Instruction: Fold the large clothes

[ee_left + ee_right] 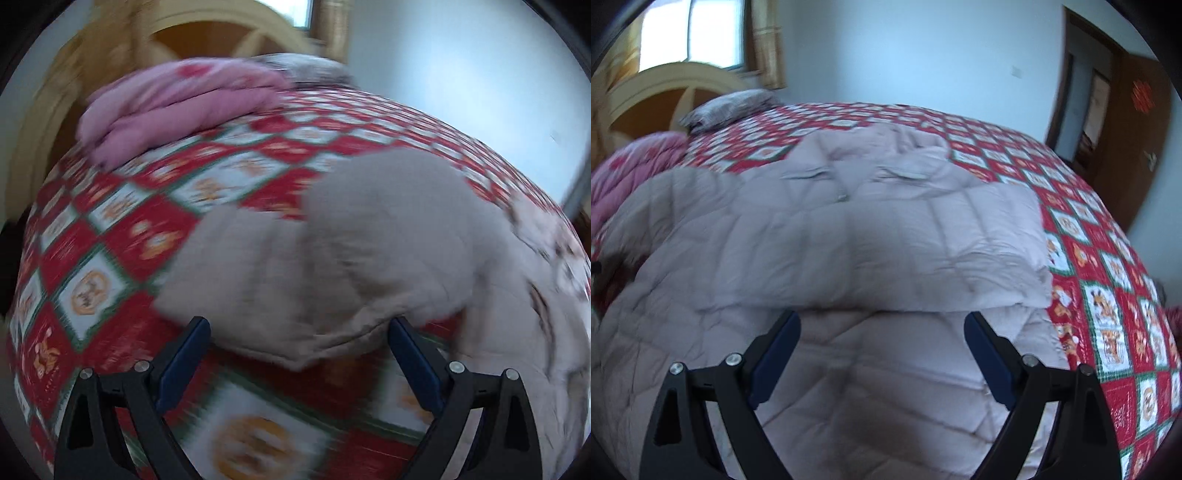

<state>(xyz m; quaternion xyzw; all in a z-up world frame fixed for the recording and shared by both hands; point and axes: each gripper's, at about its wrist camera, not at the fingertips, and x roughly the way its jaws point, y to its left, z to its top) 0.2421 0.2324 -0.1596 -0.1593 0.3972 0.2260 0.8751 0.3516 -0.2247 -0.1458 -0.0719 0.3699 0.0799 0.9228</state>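
Note:
A pale pinkish-grey quilted coat [849, 236] lies spread on the bed, with one sleeve folded across its body. In the right wrist view my right gripper [882, 325] hangs open just above the coat's lower half, nothing between its blue pads. In the left wrist view, which is blurred by motion, a folded part of the same coat [351, 251] lies ahead. My left gripper [299, 332] is open near that part's hem, and its pads hold nothing.
The bed carries a red, green and white patterned quilt [147, 229]. A folded pink blanket [177, 103] and a grey pillow [727, 107] lie by the wooden headboard [665, 88]. A brown door [1119, 140] stands at the right wall.

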